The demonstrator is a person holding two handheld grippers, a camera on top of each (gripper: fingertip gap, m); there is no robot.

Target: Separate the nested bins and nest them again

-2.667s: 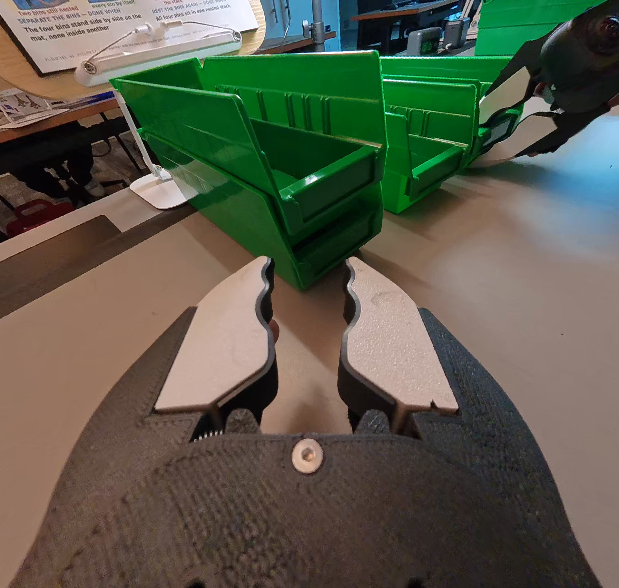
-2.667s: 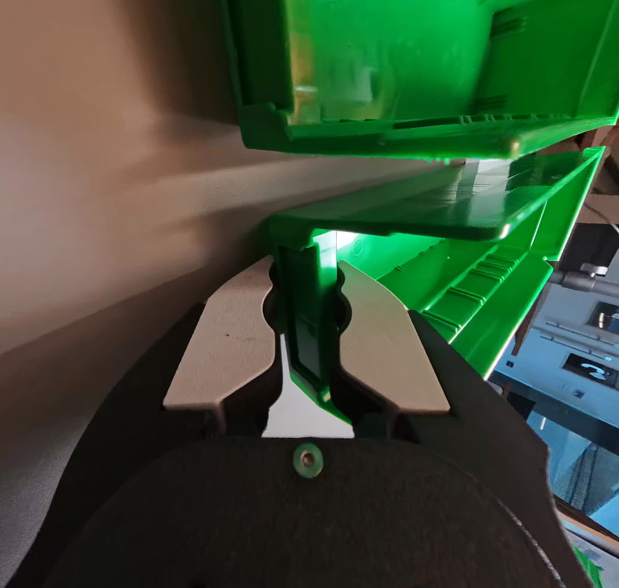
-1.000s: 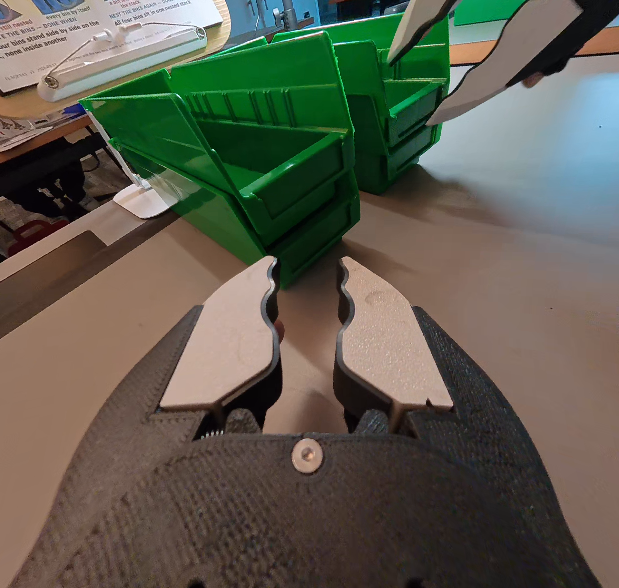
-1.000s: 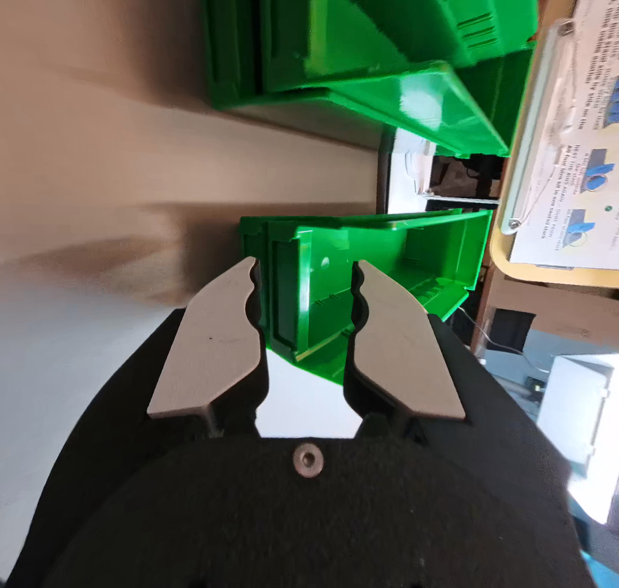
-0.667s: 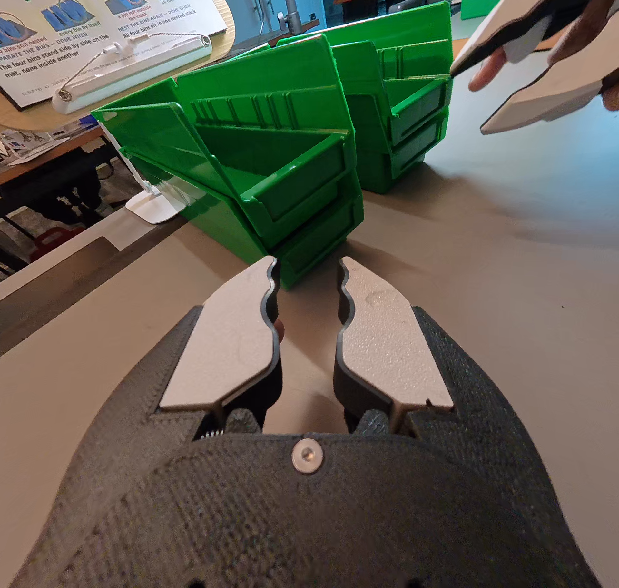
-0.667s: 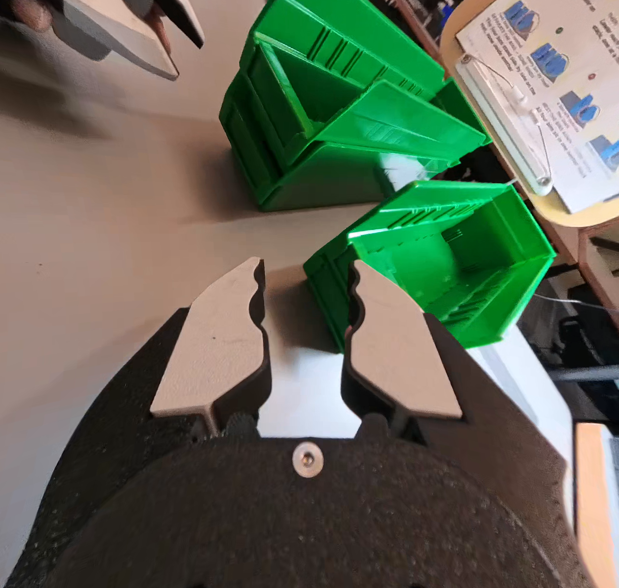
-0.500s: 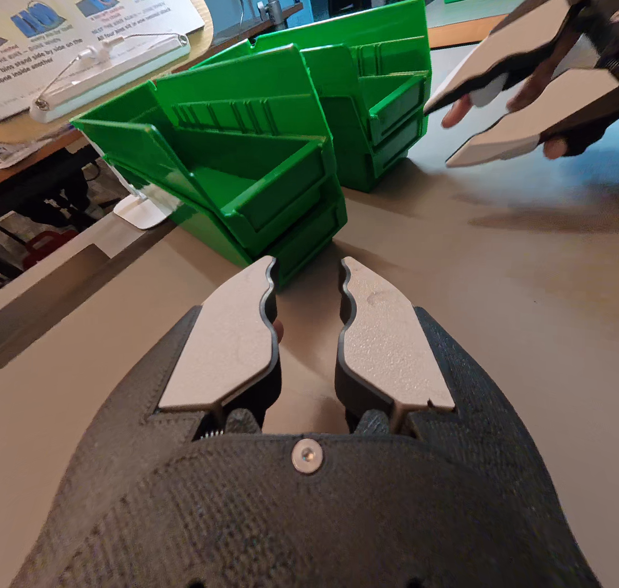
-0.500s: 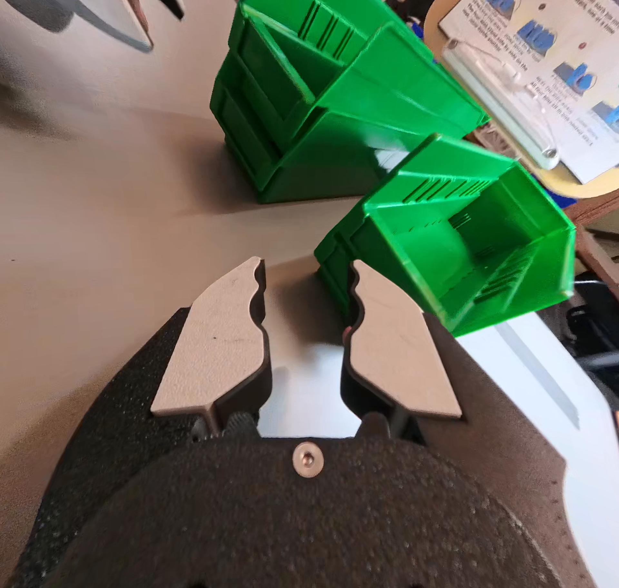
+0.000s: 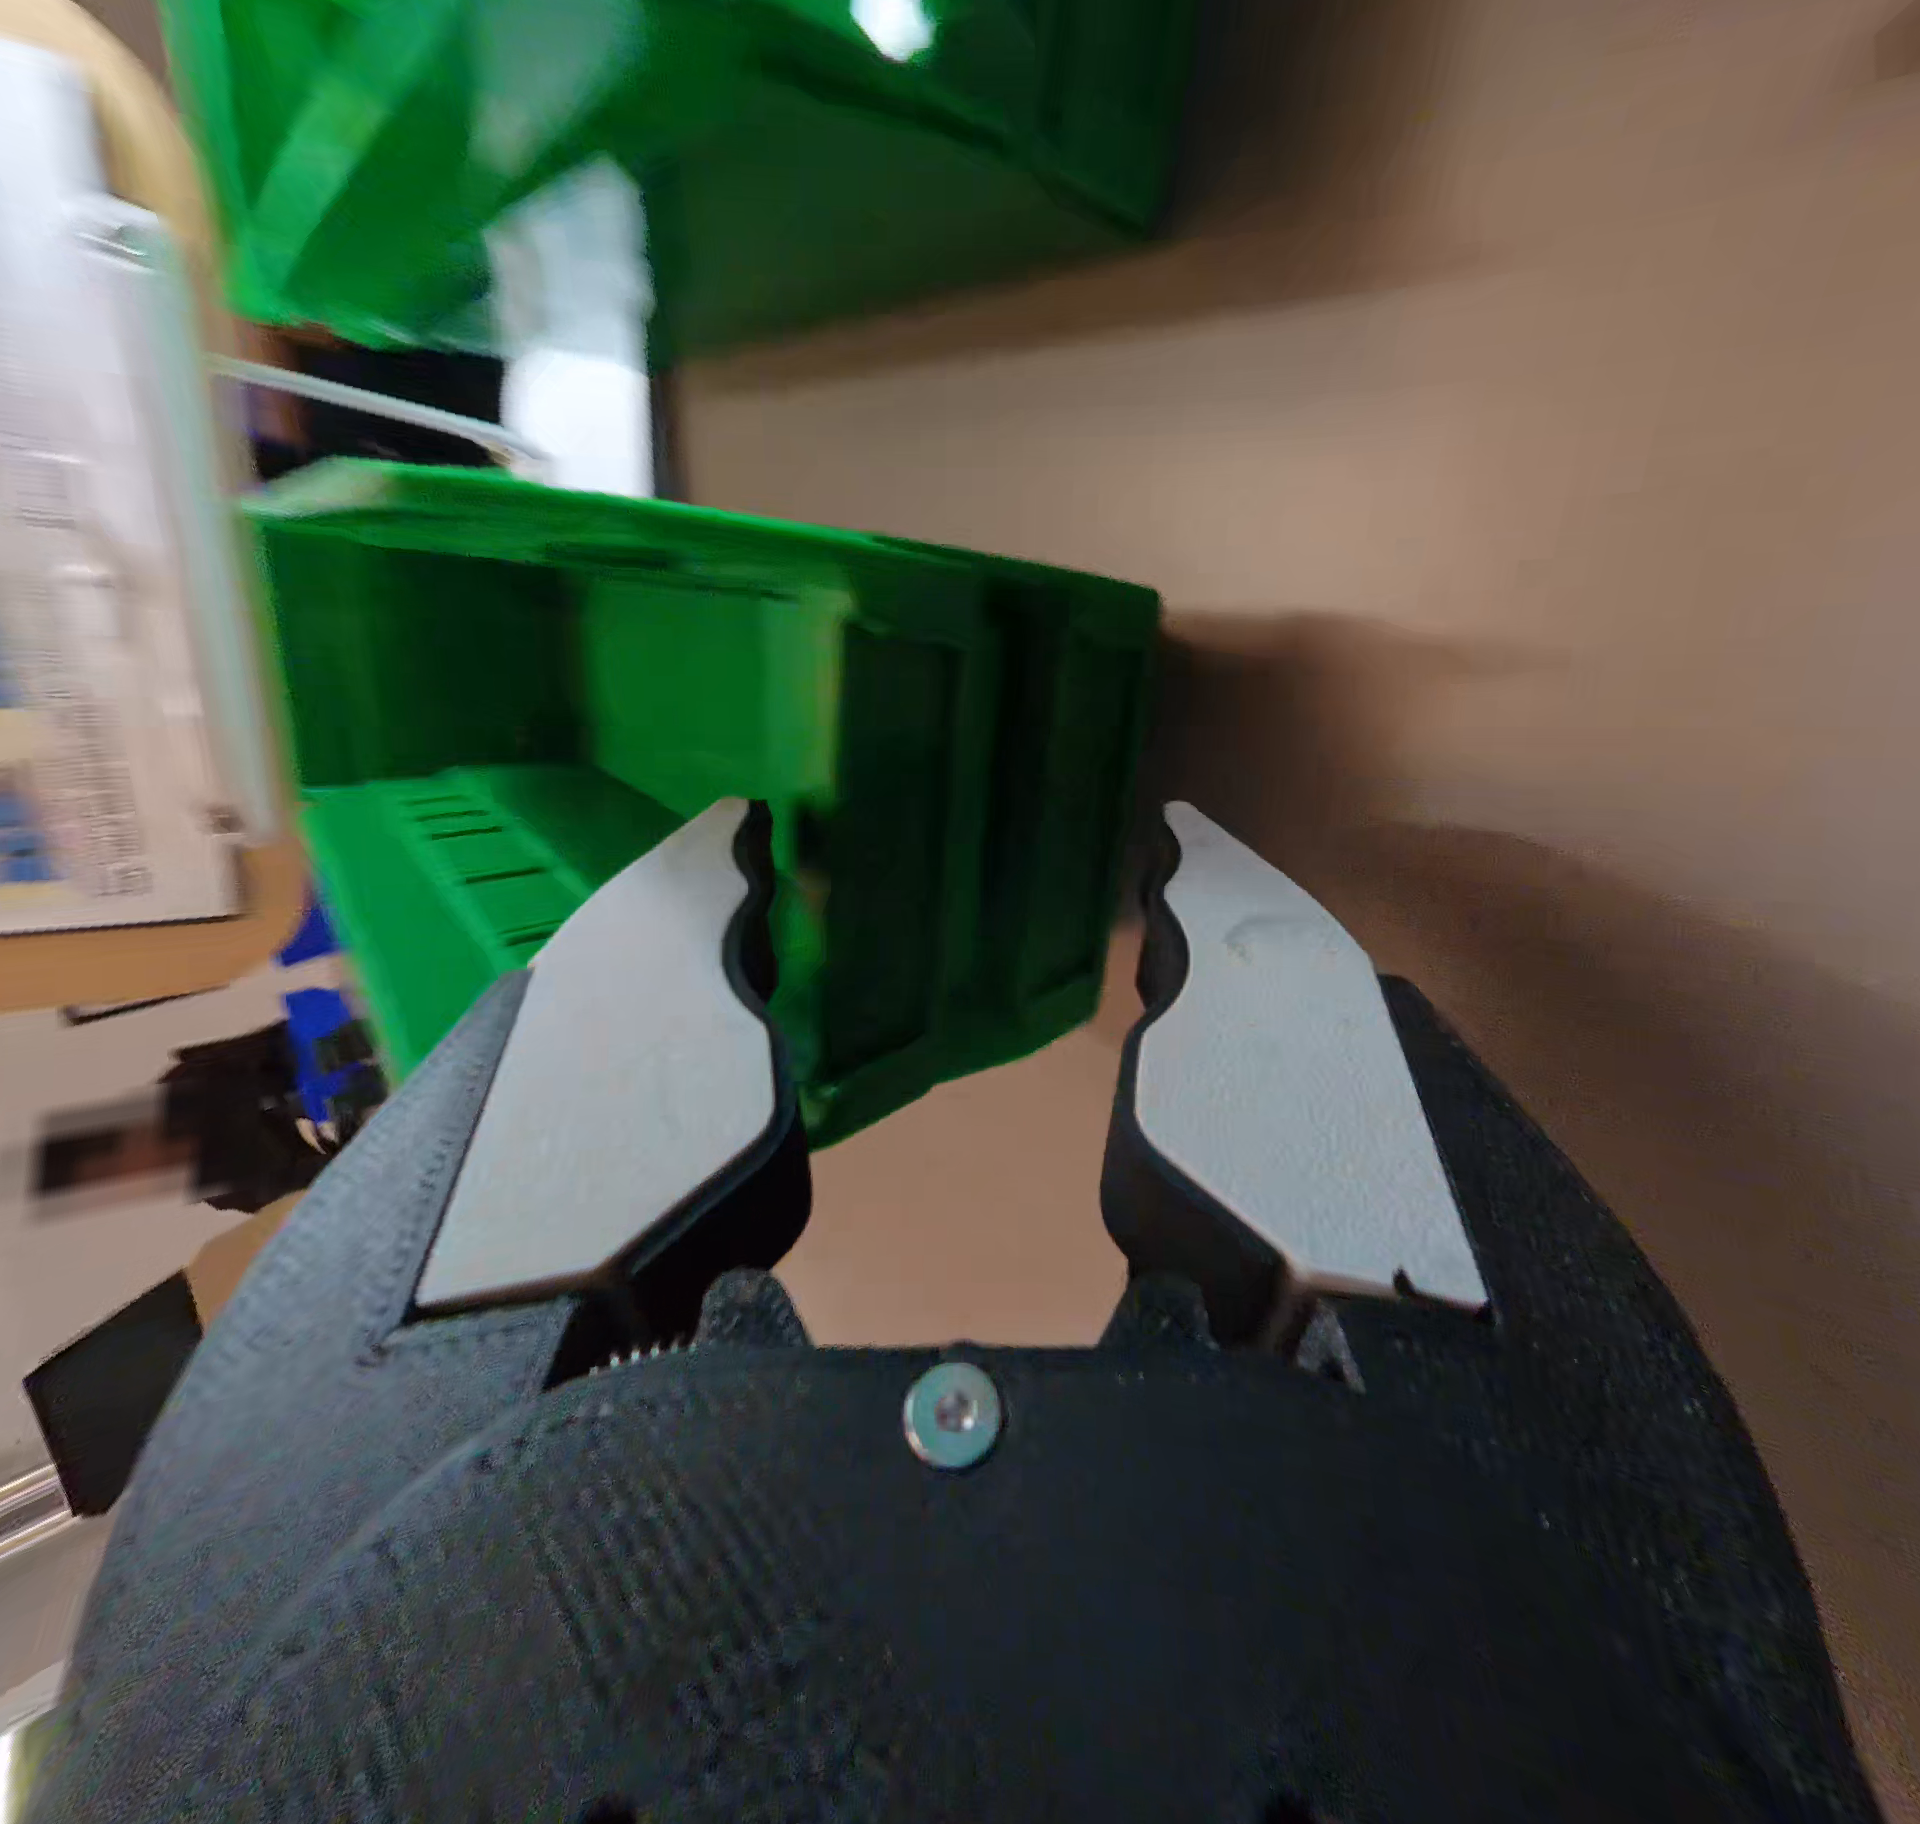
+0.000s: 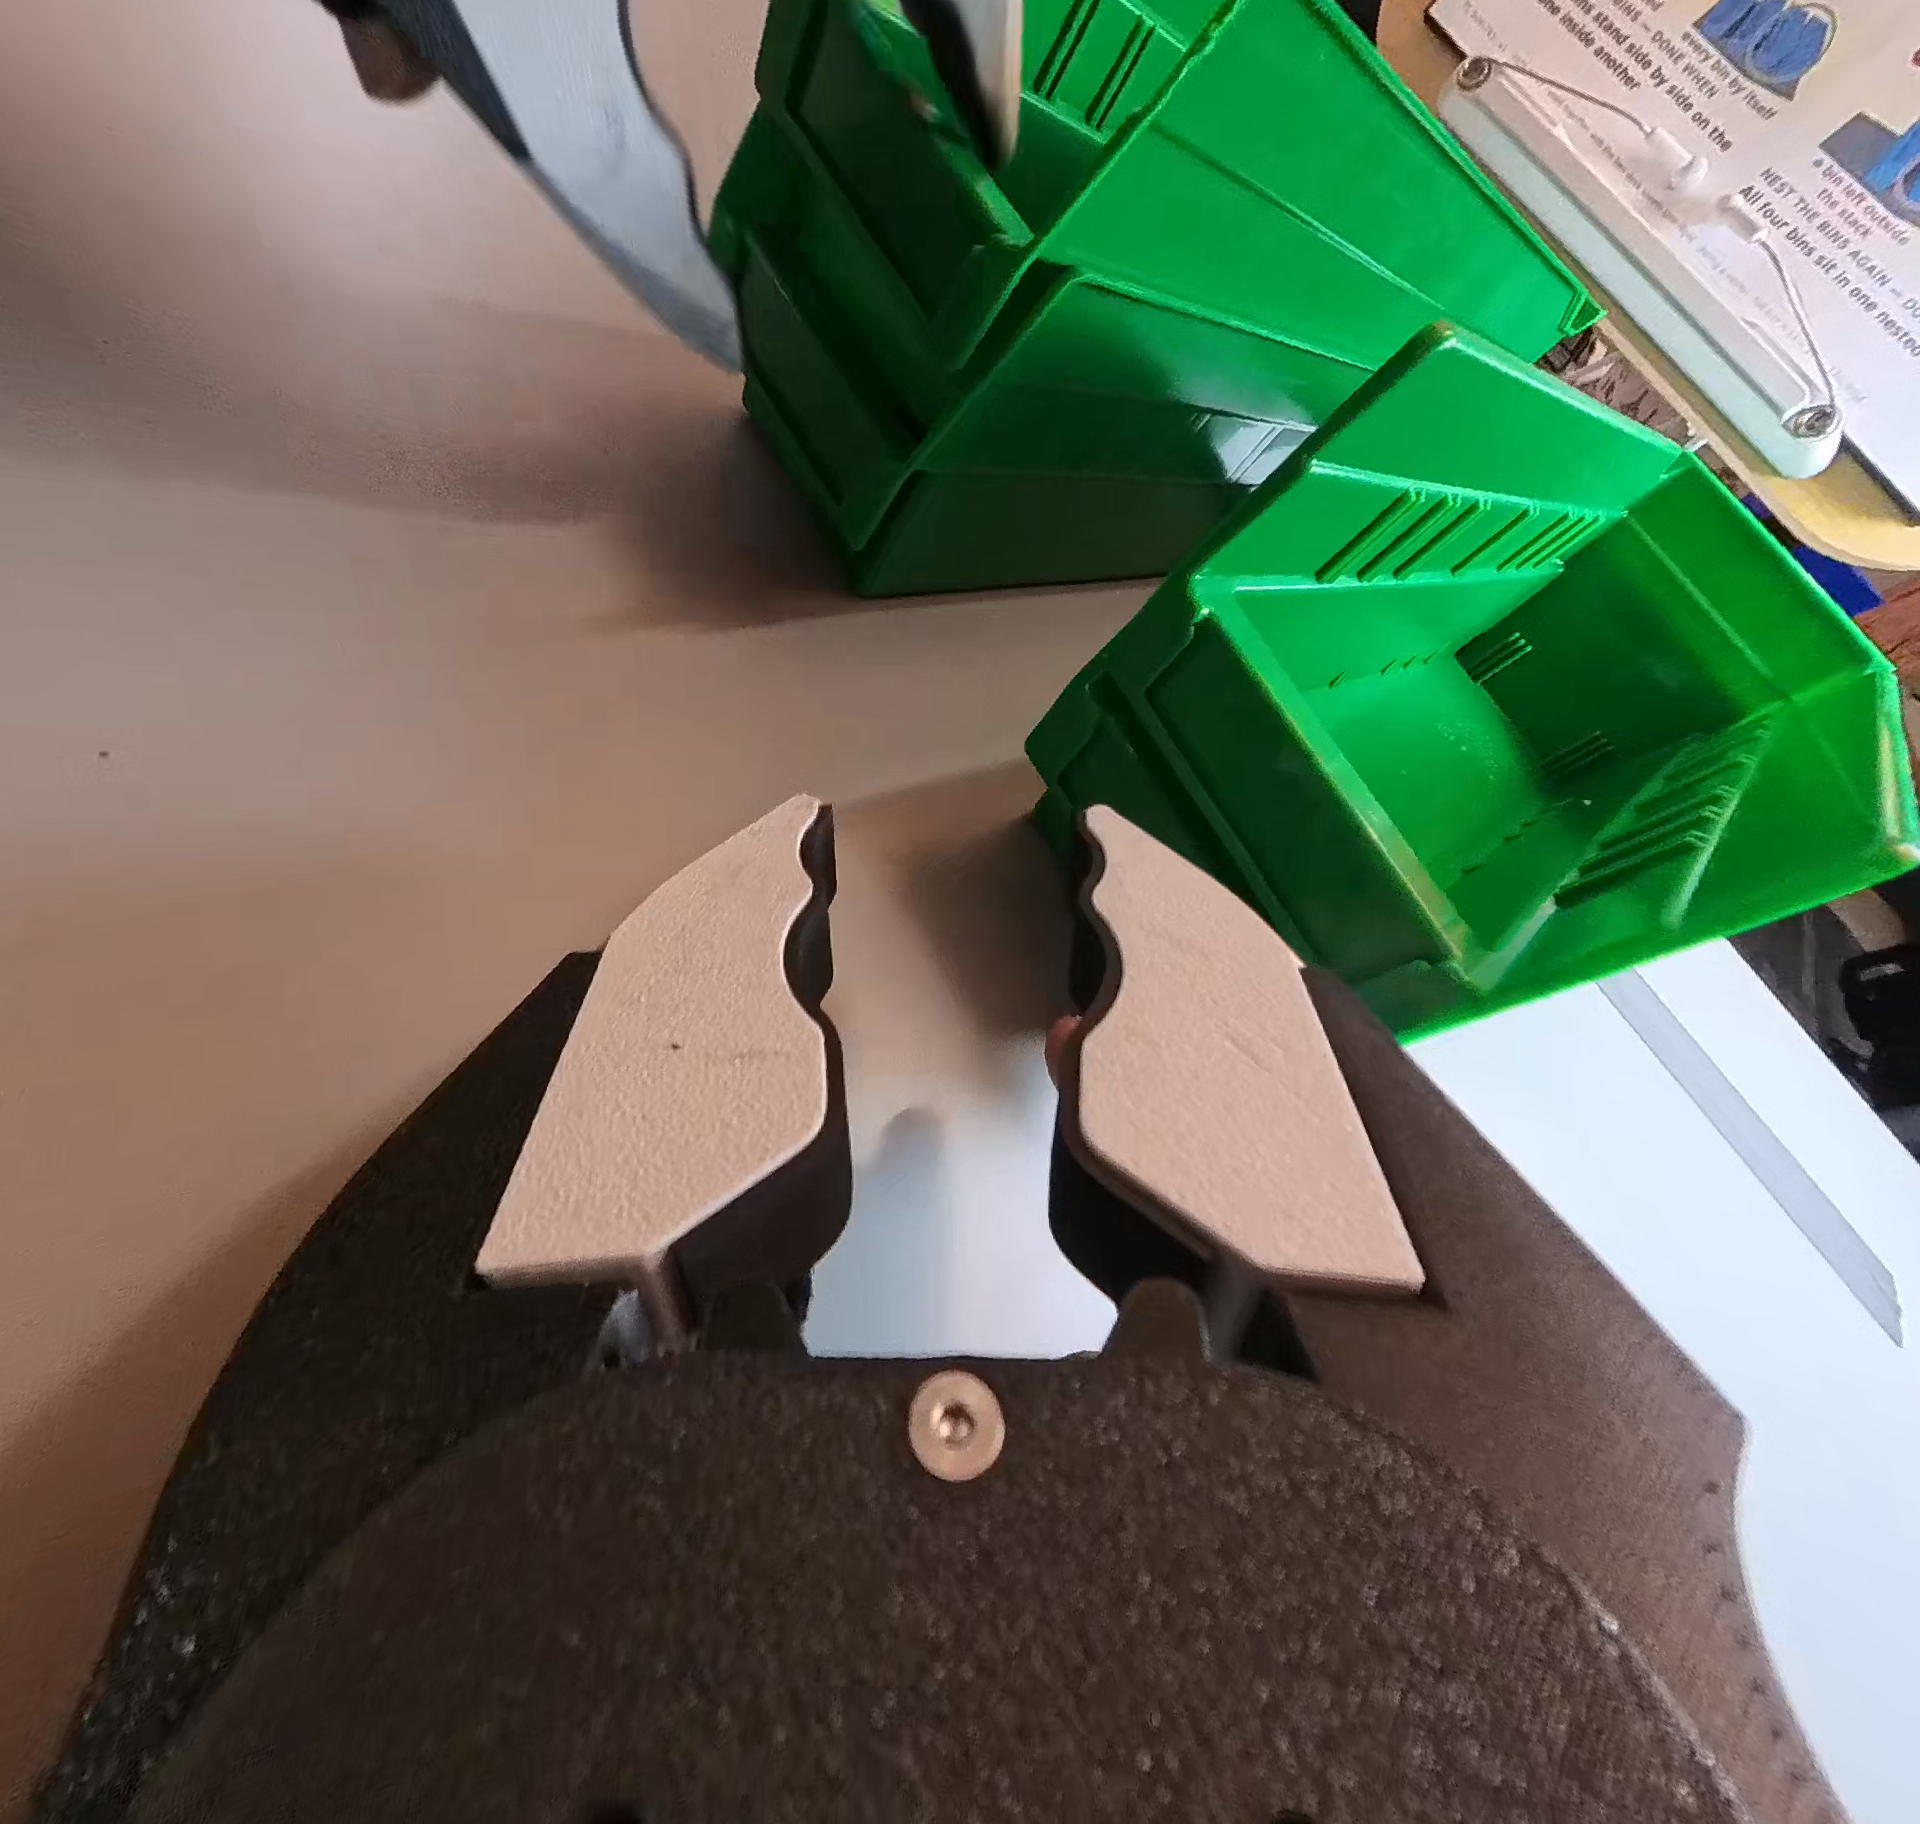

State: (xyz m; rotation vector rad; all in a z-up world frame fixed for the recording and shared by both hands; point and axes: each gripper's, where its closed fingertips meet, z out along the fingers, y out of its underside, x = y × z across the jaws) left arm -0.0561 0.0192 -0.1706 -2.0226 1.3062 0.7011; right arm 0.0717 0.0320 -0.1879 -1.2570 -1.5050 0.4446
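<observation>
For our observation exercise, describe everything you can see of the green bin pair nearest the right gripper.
The bin pair is glossy green plastic: one bin nested inside another, shown by two stacked front lips. Its inside is empty, with ribbed slots along the walls. It stands on the tan table near its edge, apart from the other stack. The open right gripper sits just before its front corner; contact is unclear.

Motion blur smears the far green bins point(image 9: 665, 143) and instruction board point(image 9: 94, 652) (left wrist view).
</observation>
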